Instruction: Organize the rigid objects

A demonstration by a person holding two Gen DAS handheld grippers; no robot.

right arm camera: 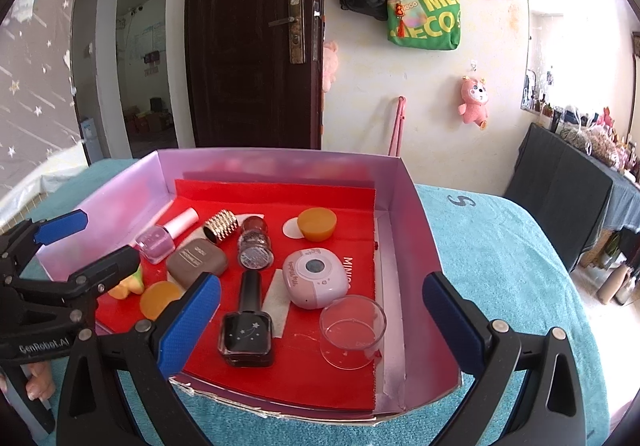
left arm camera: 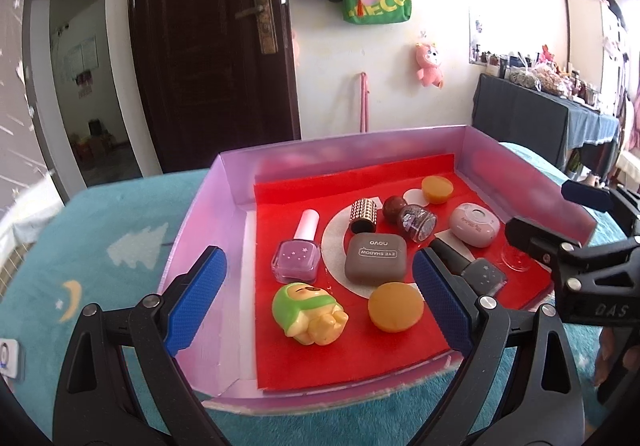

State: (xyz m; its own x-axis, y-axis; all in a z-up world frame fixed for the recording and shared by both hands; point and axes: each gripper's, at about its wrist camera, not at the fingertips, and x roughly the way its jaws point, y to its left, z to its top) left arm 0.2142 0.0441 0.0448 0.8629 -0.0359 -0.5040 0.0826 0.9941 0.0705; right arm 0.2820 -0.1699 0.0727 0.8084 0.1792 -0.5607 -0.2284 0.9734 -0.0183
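A: What's in the lilac box (right arm camera: 412,214)?
B: On its red liner, a pink nail polish bottle (left arm camera: 297,258) and a black one (right arm camera: 246,330), both lying flat.
A: And between them?
B: A brown eye-shadow case (left arm camera: 375,259); a clear glass cup (right arm camera: 352,330) lies tipped by the right wall.

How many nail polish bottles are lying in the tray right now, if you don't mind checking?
2. The pink nail polish bottle lies near the tray's left wall; the black nail polish bottle lies near the front edge, beside the clear glass cup. None seem hidden.
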